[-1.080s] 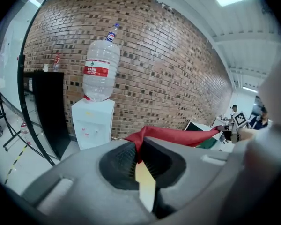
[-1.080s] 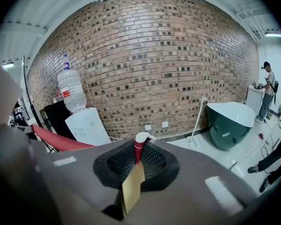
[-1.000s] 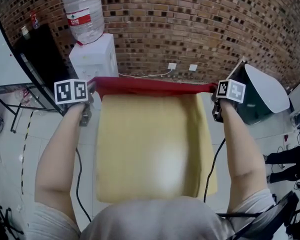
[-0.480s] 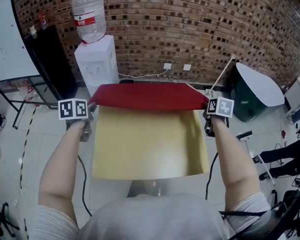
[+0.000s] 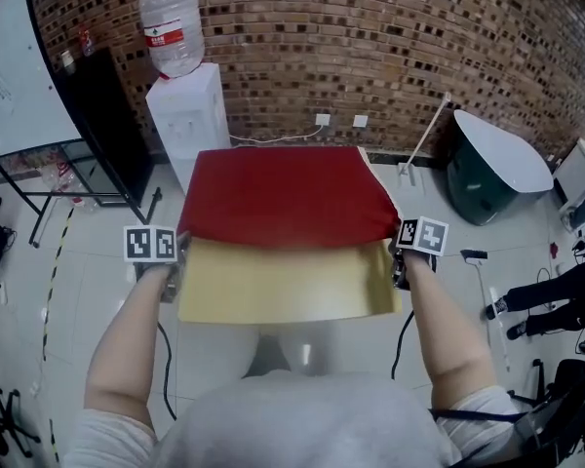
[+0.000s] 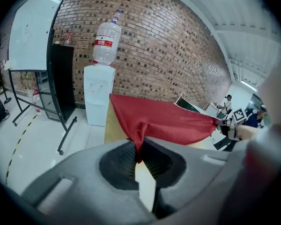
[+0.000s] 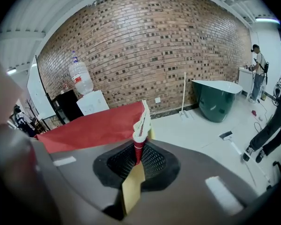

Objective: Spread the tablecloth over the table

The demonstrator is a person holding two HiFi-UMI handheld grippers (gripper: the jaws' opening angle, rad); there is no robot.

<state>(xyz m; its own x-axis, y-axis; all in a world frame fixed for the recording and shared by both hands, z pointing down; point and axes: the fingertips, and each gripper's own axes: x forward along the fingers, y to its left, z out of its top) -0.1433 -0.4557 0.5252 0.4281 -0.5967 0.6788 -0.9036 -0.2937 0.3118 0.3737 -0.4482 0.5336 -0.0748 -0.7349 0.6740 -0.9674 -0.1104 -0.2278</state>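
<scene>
Seen from above, a red tablecloth (image 5: 283, 198) with a yellow underside stretches out in front of the person, between two outstretched arms. The left gripper (image 5: 168, 266) pinches its left side, and the right gripper (image 5: 400, 261) pinches its right side. A water dispenser (image 5: 190, 115) stands beyond, against a brick wall (image 5: 390, 37).
</scene>
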